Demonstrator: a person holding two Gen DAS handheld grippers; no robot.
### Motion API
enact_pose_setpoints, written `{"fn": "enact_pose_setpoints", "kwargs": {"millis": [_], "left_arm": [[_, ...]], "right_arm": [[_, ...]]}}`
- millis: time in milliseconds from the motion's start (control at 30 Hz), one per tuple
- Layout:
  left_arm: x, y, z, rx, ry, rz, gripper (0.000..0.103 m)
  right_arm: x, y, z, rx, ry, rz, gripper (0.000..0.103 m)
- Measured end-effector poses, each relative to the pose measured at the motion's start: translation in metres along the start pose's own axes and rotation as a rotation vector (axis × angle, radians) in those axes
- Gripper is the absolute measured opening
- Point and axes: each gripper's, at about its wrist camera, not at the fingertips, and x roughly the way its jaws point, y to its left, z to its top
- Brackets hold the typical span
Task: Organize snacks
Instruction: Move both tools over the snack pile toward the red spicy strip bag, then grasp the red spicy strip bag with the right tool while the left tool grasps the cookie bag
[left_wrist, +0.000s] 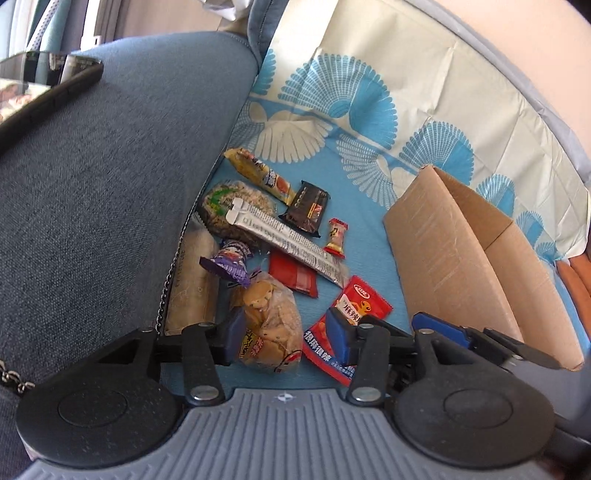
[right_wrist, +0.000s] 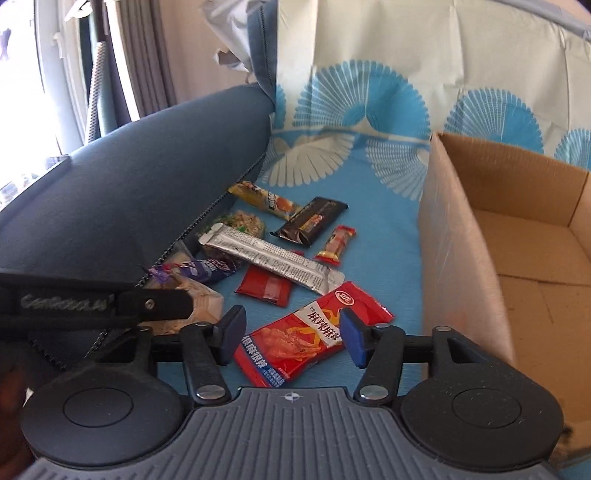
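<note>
Several snacks lie on a blue patterned cloth (left_wrist: 354, 206) on a sofa seat. My left gripper (left_wrist: 290, 334) stands open around a clear bag of biscuits (left_wrist: 269, 325); its right pad hangs over a red spicy-snack packet (left_wrist: 364, 299). My right gripper (right_wrist: 291, 336) is open above that same red packet (right_wrist: 295, 332), which lies flat between its pads. An open brown cardboard box (right_wrist: 461, 240) stands to the right, its floor bare. In the right wrist view, a black finger (right_wrist: 155, 304) of the left gripper crosses from the left.
Further back lie a silver bar (right_wrist: 269, 258), a flat red packet (right_wrist: 264, 286), a purple packet (right_wrist: 207, 269), a dark brown packet (right_wrist: 314, 219), a small red candy (right_wrist: 336, 240), a yellow bar (right_wrist: 262, 197) and a rice cake (right_wrist: 247, 221). A blue sofa cushion (left_wrist: 92, 203) borders the left.
</note>
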Motion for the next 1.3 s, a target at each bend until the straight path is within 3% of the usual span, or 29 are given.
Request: {"fn": "enact_pose_setpoints", "kwargs": {"millis": [100, 267, 467, 733, 833, 900, 1067, 1167, 1300], "left_arm": [[0.0, 0.003, 0.0, -0.013, -0.003, -0.006, 0.052], [0.0, 0.003, -0.001, -0.002, -0.016, -0.002, 0.052], [0.0, 0.002, -0.001, 0.001, -0.017, -0.004, 0.052], [-0.002, 0.002, -0.002, 0.002, -0.031, -0.008, 0.052], [-0.003, 0.002, -0.003, 0.006, -0.035, -0.003, 0.052], [-0.004, 0.001, -0.004, 0.01, -0.039, 0.003, 0.052], [-0.009, 0.0, -0.007, 0.018, -0.055, 0.009, 0.052], [-0.011, -0.001, -0.008, 0.019, -0.061, 0.011, 0.052], [-0.014, -0.001, -0.009, 0.002, -0.063, 0.012, 0.053]], "right_arm": [[0.02, -0.004, -0.001, 0.03, 0.036, -0.017, 0.075], [0.047, -0.007, -0.003, 0.07, 0.097, -0.069, 0.081], [0.067, -0.007, -0.004, 0.095, 0.142, -0.059, 0.09], [0.069, -0.001, -0.006, 0.025, 0.146, -0.054, 0.09], [0.064, -0.002, -0.008, 0.001, 0.126, -0.037, 0.072], [0.06, -0.002, -0.008, -0.023, 0.119, -0.016, 0.048], [0.048, -0.001, -0.013, -0.067, 0.124, 0.018, 0.016], [0.037, 0.0, -0.018, -0.107, 0.121, 0.04, 0.007], [0.017, 0.002, -0.03, -0.198, 0.116, 0.061, 0.004]]}}
